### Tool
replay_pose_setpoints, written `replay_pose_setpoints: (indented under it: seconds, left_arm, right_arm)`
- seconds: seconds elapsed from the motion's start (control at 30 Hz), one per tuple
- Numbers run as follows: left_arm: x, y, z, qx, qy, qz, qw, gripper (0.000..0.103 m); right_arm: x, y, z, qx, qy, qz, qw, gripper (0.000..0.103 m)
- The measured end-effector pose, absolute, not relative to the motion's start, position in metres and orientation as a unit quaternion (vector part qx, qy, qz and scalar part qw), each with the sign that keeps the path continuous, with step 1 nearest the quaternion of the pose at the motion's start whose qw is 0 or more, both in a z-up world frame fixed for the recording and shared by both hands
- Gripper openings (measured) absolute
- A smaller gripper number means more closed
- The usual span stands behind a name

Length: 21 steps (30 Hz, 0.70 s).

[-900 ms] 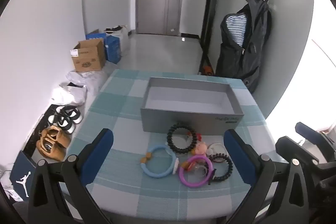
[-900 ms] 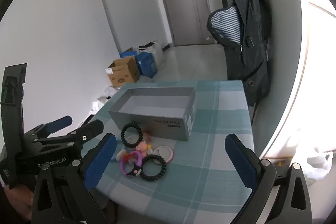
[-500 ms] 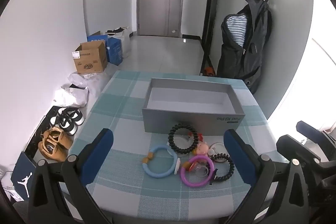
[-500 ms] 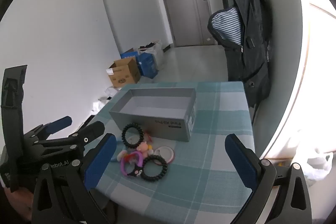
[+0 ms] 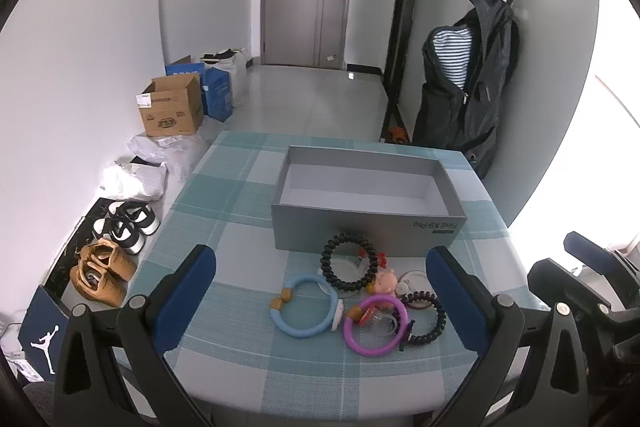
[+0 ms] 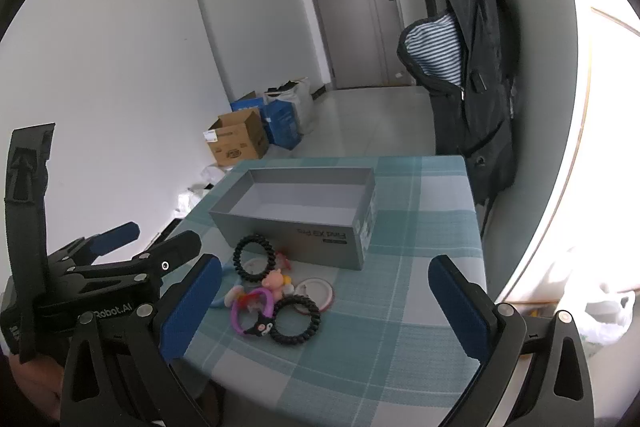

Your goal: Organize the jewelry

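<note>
Left gripper (image 5: 320,301) and right gripper (image 6: 326,301): jaws spread wide, holding nothing, above the table's near edge. Bracelets, including the blue bracelet (image 5: 305,312) and purple bracelet (image 5: 375,325), lie clustered on the checked tablecloth (image 5: 224,251) just before the empty grey box (image 5: 366,205).

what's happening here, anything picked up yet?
Nothing yet. A person holds two grippers above a checked table; the left gripper and right gripper are both open and empty. A pile of bracelets, including a blue one, a purple one and a black coiled one, lies just in front of the empty grey box.
</note>
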<state>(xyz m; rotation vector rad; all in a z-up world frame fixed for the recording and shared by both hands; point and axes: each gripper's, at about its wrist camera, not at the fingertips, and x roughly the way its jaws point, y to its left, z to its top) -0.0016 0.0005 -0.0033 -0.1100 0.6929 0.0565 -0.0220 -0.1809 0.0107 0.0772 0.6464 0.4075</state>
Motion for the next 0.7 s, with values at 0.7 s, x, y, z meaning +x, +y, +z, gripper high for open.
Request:
replay_pose_setpoints:
  seconds: [0.7]
  left_arm:
    - [0.0001,0.0057,-0.0037,-0.067,0.342,0.027,0.937,0.102]
  right_arm:
    - [-0.0219,-0.1788,0.0106,0.037,0.315,0.199,0.927,0.103]
